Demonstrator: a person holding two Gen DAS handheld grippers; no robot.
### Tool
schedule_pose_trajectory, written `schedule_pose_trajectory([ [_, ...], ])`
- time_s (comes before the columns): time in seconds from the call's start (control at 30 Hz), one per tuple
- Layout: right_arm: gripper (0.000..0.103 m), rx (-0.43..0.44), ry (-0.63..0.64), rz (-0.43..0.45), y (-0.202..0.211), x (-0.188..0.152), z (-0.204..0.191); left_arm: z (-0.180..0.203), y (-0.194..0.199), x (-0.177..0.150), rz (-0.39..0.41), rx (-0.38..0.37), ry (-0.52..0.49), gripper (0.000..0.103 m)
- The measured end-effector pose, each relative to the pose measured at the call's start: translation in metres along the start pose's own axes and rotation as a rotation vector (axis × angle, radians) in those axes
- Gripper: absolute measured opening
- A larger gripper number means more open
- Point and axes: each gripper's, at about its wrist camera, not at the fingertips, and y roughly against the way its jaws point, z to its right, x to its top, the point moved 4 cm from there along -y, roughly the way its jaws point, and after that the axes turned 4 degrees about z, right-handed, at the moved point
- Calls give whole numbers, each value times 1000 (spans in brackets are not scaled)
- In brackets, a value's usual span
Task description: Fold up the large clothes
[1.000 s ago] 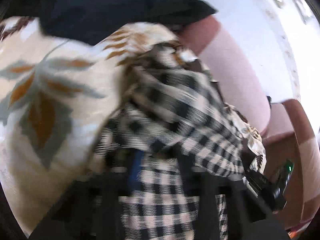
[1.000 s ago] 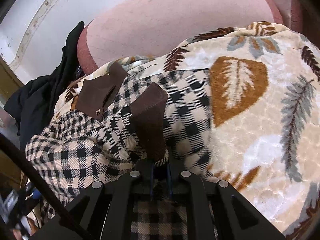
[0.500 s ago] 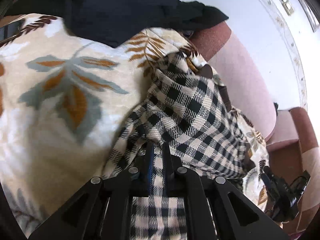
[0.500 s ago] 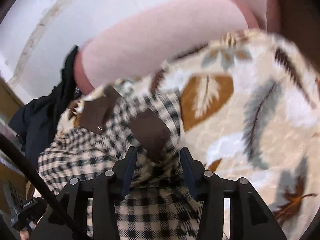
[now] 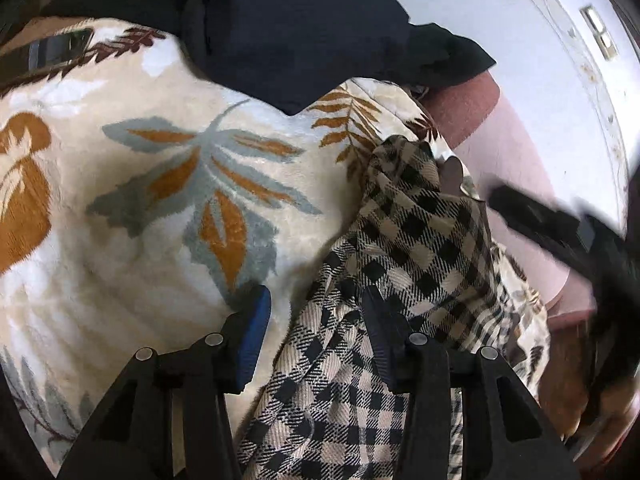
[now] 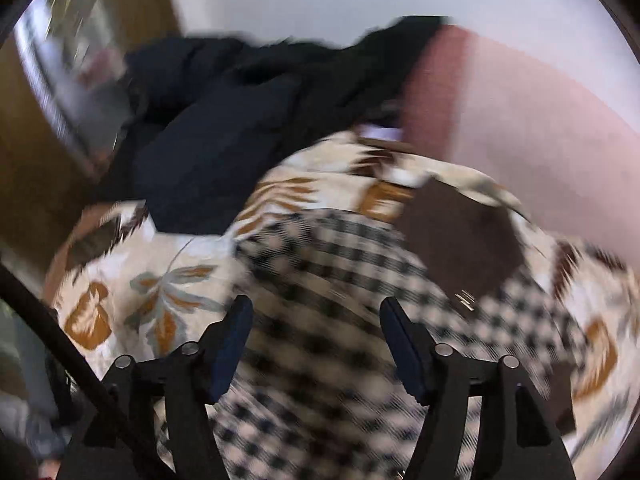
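Black moulded fingers of the left gripper (image 5: 316, 336) have just been parting and stand half spread, pads pressing nothing, with a ridge of the woven checked garment (image 5: 404, 264) rising between them. That cream-and-black garment lies rumpled on a plush leaf-patterned blanket (image 5: 160, 184), its smooth brown collar (image 6: 460, 236) toward the rounded pink sofa back (image 6: 540, 136). Blurred, the right gripper (image 6: 316, 332) seems clear of the cloth, its jaws having just been opening wide, and a dark soft garment (image 5: 288, 24) is heaped beyond.
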Motion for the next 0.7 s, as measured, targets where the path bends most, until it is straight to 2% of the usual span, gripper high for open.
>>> schedule_pose_trajectory([
  [0.17, 71, 19, 139, -140, -50, 8, -34, 2, -6, -5, -2, 18, -20, 47],
  [0.2, 49, -2, 158, -180, -59, 6, -36, 2, -9, -7, -3, 27, -30, 47],
  [0.23, 6, -3, 170, -213, -66, 6, -35, 3, -11, -8, -2, 36, -40, 47],
  [0.27, 8, -9, 176, -231, -70, 7, -35, 5, -13, -9, 1, 48, -52, 47],
  [0.4, 7, -66, 178, -177, -77, 29, -27, 7, -20, -14, -2, 100, -88, 47],
  [0.57, 6, -92, 135, -160, -115, 48, -23, 5, -18, -13, -4, 82, -86, 47],
  [0.7, 6, -96, 104, -200, -151, 38, -22, 3, -16, -13, -4, 74, -76, 47],
])
